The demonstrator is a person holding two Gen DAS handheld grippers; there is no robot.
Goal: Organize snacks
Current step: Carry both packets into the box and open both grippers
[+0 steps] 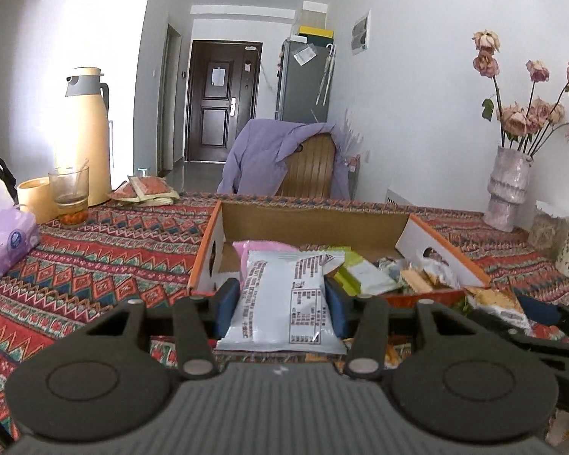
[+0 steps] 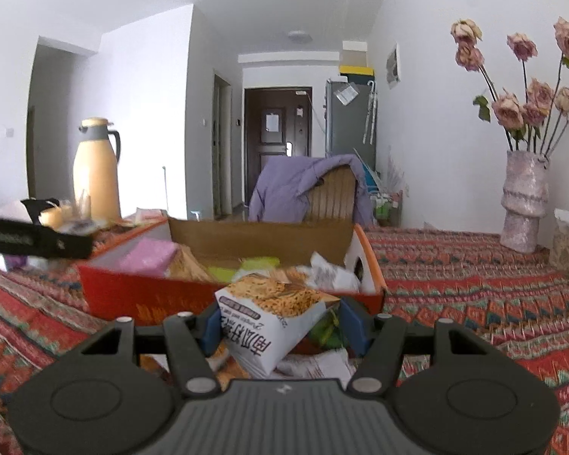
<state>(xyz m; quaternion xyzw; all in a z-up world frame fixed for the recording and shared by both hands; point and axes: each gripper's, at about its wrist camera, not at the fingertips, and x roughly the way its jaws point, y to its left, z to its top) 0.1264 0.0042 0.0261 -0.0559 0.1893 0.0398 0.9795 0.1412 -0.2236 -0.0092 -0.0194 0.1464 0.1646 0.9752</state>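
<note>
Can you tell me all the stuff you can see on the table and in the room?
cardboard box: one, orange and white outside, brown inside, middle of the table, snack packets inside
white snack packet: one, white with black print, between the left tool's pads
noodle-picture packet: one, white and golden, between the right tool's pads
pink packet: one, inside the box, left side
thermos jug: one, cream with grey top, far left of table
glass: one, clear, beside the jug
tissue pack: one, purple, left table edge
vase: one, pale speckled, dried pink roses, right
chair: one, wooden, purple jacket draped over it
door: one, dark brown, far end
tablecloth: one, red patterned
left tool: one, black with blue pads
right tool: one, black with blue pads
</note>
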